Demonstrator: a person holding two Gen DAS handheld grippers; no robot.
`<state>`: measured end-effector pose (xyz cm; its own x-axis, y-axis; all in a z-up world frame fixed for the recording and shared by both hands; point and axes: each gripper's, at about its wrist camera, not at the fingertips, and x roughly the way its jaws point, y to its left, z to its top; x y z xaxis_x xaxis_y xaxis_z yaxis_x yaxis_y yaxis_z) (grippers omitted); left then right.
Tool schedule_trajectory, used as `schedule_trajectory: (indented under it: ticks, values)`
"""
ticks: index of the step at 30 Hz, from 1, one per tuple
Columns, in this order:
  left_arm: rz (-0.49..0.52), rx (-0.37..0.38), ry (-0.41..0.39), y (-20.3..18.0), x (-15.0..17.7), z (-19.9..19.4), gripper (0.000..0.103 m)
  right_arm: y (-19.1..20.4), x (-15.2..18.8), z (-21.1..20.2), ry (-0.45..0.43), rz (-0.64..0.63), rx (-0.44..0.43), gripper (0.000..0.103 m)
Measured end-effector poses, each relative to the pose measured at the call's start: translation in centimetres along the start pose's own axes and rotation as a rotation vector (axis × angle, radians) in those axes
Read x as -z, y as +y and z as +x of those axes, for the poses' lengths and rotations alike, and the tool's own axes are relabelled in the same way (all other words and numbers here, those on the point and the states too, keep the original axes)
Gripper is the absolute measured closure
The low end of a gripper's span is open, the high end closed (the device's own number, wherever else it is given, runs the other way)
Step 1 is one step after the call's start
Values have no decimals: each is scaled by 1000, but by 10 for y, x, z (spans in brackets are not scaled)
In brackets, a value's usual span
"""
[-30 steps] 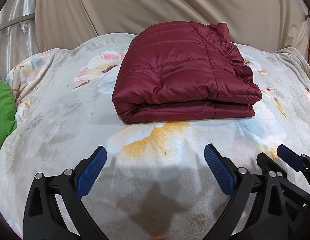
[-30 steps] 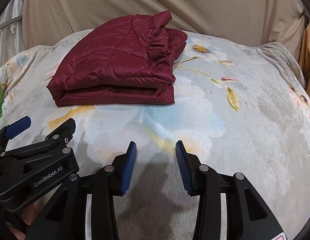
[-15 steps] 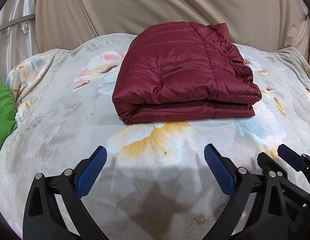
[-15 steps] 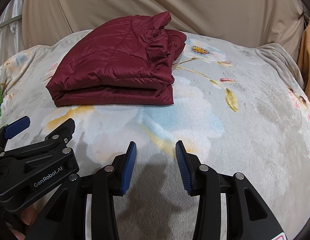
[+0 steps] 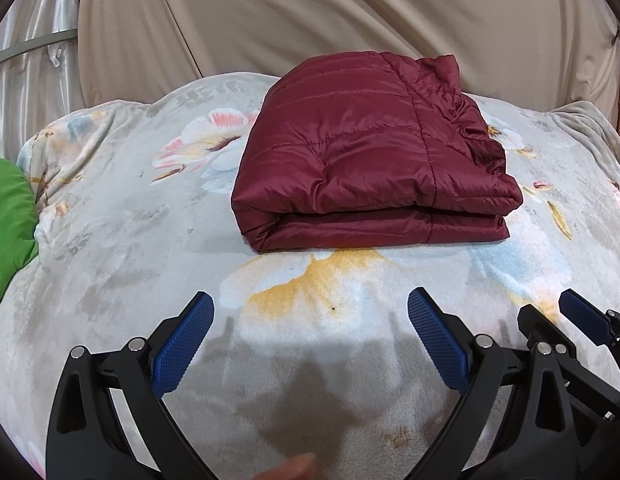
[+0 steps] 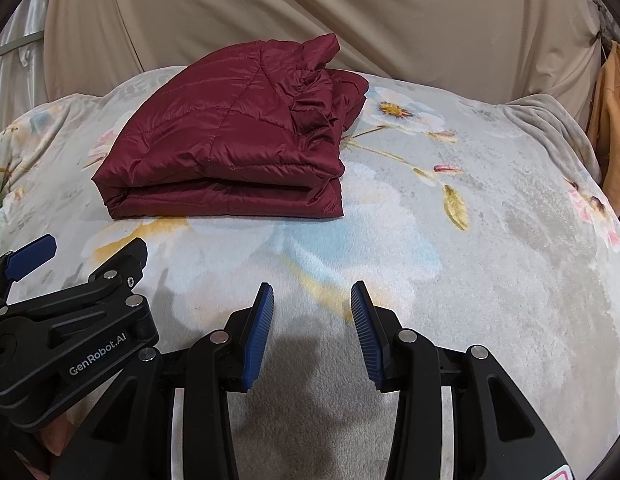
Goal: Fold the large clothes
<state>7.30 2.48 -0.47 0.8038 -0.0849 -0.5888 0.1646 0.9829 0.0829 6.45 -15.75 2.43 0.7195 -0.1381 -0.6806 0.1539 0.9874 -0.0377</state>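
Left wrist: folded maroon jacket point(image 5: 369, 168) beyond empty left tool point(image 5: 310, 320).

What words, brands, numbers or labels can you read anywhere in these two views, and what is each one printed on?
"GenRobot.AI": white lettering on the black body of the left gripper, seen in the right wrist view.
Grey characters woven into the far edge of the floral blanket: too blurred to read.
Red-edged sticker at the bottom corner of the right wrist view: cut off, unreadable.
The maroon jacket shows no text.
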Motion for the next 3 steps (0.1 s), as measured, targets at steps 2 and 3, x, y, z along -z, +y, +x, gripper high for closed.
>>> schedule_trajectory:
  ticks: [2, 3]
  values:
    - [2, -2, -1, 0, 0, 0, 8, 0, 0, 0, 1, 1, 0, 62]
    - [2, -2, -1, 0, 0, 0, 8, 0, 0, 0, 1, 0, 0, 62]
